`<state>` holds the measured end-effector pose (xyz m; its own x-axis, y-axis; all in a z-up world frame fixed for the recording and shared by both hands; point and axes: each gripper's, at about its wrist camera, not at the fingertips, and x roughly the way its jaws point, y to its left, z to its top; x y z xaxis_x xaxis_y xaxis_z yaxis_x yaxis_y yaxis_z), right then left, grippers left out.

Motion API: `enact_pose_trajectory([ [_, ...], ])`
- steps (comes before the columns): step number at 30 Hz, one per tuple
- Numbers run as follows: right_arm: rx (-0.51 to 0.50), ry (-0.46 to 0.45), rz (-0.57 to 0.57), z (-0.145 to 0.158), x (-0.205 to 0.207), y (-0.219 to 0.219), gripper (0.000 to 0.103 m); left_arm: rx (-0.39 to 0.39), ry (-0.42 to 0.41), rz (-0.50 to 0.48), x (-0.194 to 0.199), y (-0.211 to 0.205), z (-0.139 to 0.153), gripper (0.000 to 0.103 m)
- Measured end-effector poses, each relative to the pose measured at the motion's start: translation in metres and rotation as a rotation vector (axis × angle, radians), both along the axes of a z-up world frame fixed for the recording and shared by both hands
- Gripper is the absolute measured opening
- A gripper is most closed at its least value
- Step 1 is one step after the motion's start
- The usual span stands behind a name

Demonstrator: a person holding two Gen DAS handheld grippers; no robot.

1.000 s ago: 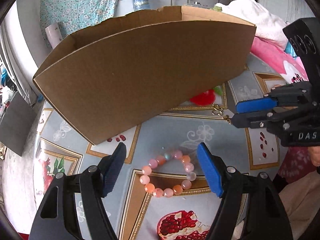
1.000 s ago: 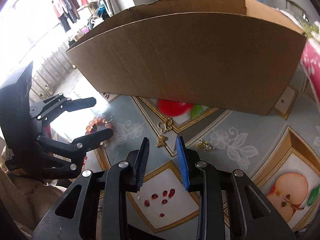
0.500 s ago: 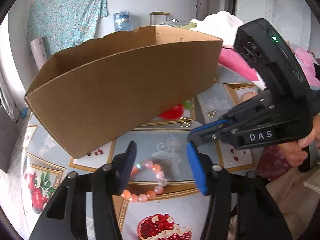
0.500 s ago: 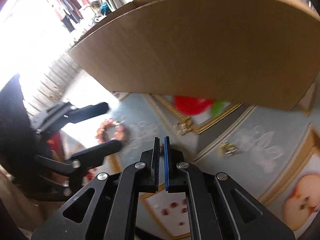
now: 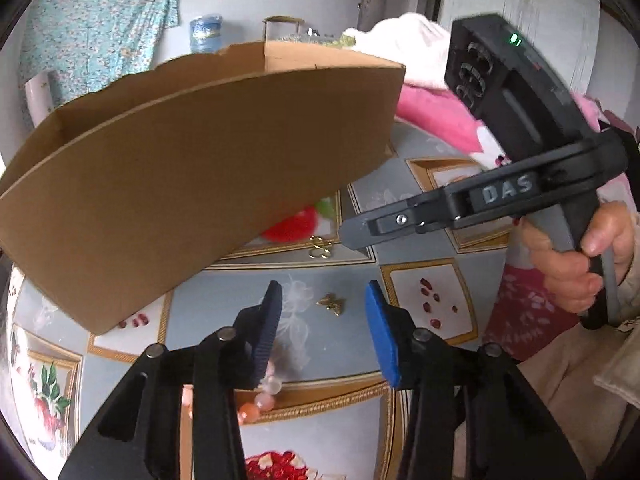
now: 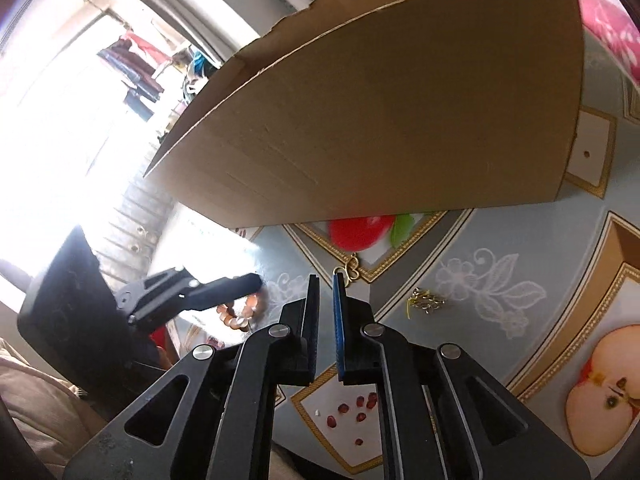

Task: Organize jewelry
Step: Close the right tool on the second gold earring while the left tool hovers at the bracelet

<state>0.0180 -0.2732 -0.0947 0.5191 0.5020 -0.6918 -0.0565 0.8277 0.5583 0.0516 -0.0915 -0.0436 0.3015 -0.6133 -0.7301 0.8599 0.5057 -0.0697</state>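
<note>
One cardboard box (image 5: 192,176) stands beyond both grippers, long side across the view. The left gripper (image 5: 322,320) is closing, part open; one bead bracelet (image 5: 260,398) lies under its left finger, and nothing is gripped. One gold butterfly charm (image 5: 331,304) lies ahead between its fingers. The right gripper (image 6: 326,286) is opening a slit, empty; one gold pendant (image 6: 352,270) lies past its tips, one gold cluster (image 6: 426,302) to their right.

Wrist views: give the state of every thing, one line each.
Box: upright, open-topped.
Bracelet: lying flat, ungripped.
Butterfly charm: lying loose.
Left hand-held gripper: jaws closing, nothing between them.
Right hand-held gripper: jaws opening, empty.
</note>
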Motion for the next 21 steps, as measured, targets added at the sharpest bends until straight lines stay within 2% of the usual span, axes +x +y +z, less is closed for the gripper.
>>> enact_pose_trajectory([
  [2,0.003,-0.005,-0.002,-0.001,-0.003,-0.001,0.007,0.032,-0.011,-0.007,-0.002,-0.007,-0.003,0.031],
  [6,0.011,-0.008,-0.004,-0.006,-0.007,0.003,0.007,0.071,-0.011,-0.011,-0.003,-0.016,-0.009,0.023],
  [13,0.021,-0.006,-0.006,-0.009,-0.011,-0.014,0.007,0.079,-0.027,0.003,-0.003,-0.020,-0.010,0.022],
  [17,0.027,-0.007,-0.013,-0.011,-0.011,-0.019,0.007,0.090,-0.044,0.009,-0.003,-0.023,-0.011,0.014],
  [21,0.030,-0.006,-0.015,-0.012,-0.011,-0.021,0.007,0.088,-0.044,0.016,-0.002,-0.021,-0.011,0.012],
])
